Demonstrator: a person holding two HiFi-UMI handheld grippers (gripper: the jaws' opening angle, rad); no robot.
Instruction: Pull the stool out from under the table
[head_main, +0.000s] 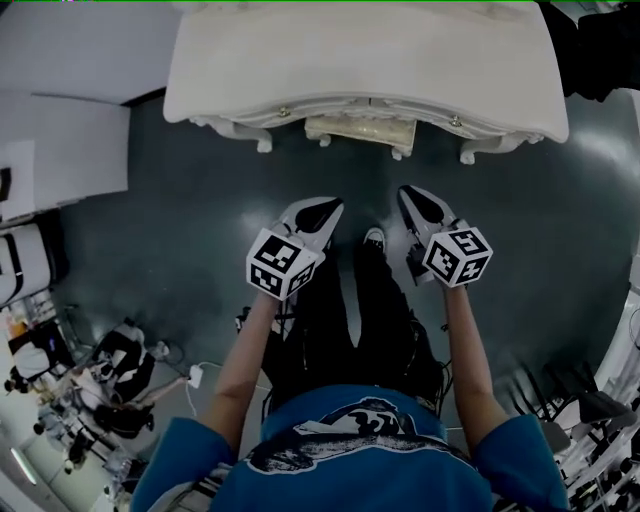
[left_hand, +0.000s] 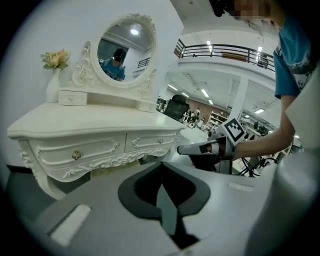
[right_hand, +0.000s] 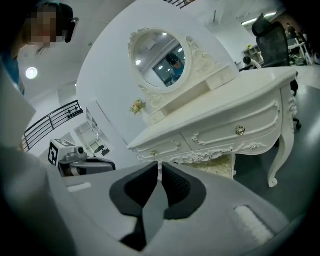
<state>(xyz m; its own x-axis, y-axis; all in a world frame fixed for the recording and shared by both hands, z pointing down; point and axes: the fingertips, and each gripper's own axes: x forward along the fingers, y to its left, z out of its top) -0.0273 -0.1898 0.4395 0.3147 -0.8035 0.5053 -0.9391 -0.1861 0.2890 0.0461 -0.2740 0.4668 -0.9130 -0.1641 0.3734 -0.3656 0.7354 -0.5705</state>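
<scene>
The white dressing table (head_main: 360, 60) stands ahead of me, and the cream stool (head_main: 360, 128) is tucked under its front edge between the legs. Both gripper views show the stool's padded seat (left_hand: 107, 170) (right_hand: 216, 162) below the carved drawers. My left gripper (head_main: 325, 207) (left_hand: 161, 165) hovers over the dark floor short of the table, shut and empty. Beside it, my right gripper (head_main: 410, 192) (right_hand: 160, 165) also hangs short of the table. A thin slit shows between its jaws and nothing is in them. Neither gripper touches the stool.
An oval mirror (left_hand: 125, 50) and a vase of flowers (left_hand: 54, 75) stand on the tabletop. Curved table legs (right_hand: 280, 150) flank the stool. Cables and gear (head_main: 110, 390) crowd the floor at the left, white panels (head_main: 60, 150) lie beyond, and my shoe (head_main: 373, 240) points toward the table.
</scene>
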